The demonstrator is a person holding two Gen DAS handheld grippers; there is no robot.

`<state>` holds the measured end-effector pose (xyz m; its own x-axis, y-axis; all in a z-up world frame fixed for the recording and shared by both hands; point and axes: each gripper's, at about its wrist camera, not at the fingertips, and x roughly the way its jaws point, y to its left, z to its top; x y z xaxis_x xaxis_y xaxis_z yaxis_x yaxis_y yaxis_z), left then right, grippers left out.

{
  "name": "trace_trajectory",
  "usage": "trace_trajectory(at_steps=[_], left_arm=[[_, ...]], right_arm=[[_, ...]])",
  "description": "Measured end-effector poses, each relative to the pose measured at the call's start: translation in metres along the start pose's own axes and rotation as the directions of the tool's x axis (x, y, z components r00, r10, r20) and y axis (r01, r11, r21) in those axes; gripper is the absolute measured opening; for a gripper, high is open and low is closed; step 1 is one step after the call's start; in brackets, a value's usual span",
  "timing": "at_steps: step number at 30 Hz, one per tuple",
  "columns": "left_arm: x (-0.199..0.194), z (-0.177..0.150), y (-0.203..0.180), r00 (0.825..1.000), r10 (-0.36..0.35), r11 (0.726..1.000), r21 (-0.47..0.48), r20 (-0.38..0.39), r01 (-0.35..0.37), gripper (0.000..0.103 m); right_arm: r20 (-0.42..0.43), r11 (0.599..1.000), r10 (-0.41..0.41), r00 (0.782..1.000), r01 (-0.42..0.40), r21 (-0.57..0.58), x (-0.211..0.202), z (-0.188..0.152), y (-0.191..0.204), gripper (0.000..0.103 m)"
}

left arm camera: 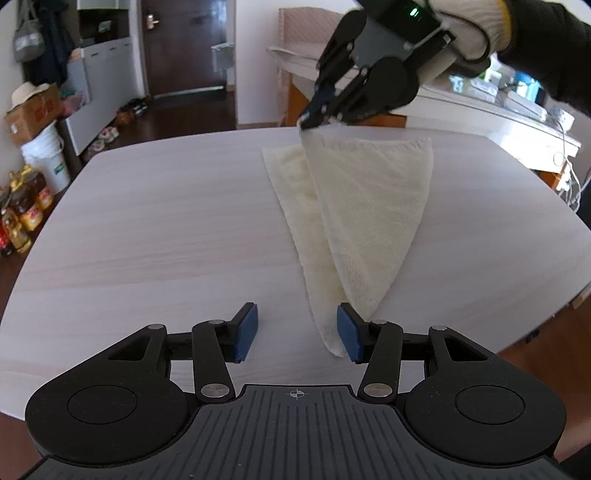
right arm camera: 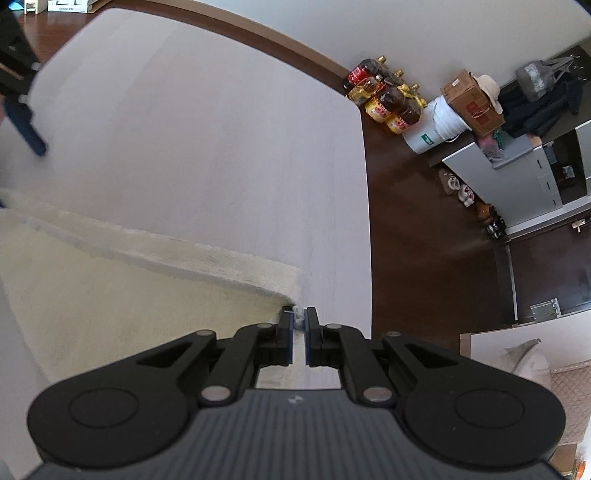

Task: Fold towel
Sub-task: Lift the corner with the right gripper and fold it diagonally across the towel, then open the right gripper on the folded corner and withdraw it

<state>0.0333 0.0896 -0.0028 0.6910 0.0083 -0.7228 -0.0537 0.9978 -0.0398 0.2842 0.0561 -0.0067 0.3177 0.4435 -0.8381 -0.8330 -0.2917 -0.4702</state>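
A cream towel (left arm camera: 369, 206) lies on the pale wooden table (left arm camera: 147, 221), partly doubled over into a long wedge. In the left wrist view my right gripper (left arm camera: 314, 118), held by a gloved hand (left arm camera: 469, 26), is shut on the towel's far corner and holds it just above the table. The right wrist view shows that corner pinched at the tips of my right gripper (right arm camera: 299, 321), with the towel (right arm camera: 92, 295) trailing left. My left gripper (left arm camera: 295, 332) stands open over the towel's near tip, which lies by the right pad (left arm camera: 349, 332). Nothing is pressed between its pads.
The table's far edge (right arm camera: 364, 184) drops to a dark floor. Oil bottles (right arm camera: 384, 99), a white bucket (right arm camera: 439, 125) and a cardboard box (right arm camera: 472, 99) stand there. A white counter (left arm camera: 517, 122) with cables is at the back right.
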Motion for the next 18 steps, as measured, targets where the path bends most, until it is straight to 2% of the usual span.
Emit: trace_trajectory(at_steps=[4,6,9,13,18], left_arm=[[-0.002,-0.003,-0.001,1.0,-0.009,1.0,0.002,0.009,0.009,0.052],[-0.004,-0.005,-0.004,1.0,-0.01,1.0,0.012,0.012,0.01,0.053],[-0.004,-0.006,-0.01,1.0,-0.01,1.0,0.028,0.013,0.01,0.054],[-0.004,-0.008,-0.014,1.0,-0.007,0.999,0.039,0.017,0.006,0.055],[-0.003,-0.009,-0.017,1.0,-0.004,0.999,0.042,0.021,0.004,0.055]], right_arm=[[0.016,1.0,-0.004,1.0,0.003,0.024,0.013,0.004,-0.004,0.007],[0.027,0.999,-0.016,0.999,0.016,0.032,0.014,0.005,-0.004,0.01],[0.105,0.994,-0.082,0.991,0.075,0.074,0.01,0.004,-0.005,0.02],[0.164,0.979,-0.111,0.98,0.079,0.188,-0.008,-0.002,-0.016,0.022],[0.088,0.961,-0.105,0.991,0.079,0.266,-0.007,-0.013,-0.019,0.027]])
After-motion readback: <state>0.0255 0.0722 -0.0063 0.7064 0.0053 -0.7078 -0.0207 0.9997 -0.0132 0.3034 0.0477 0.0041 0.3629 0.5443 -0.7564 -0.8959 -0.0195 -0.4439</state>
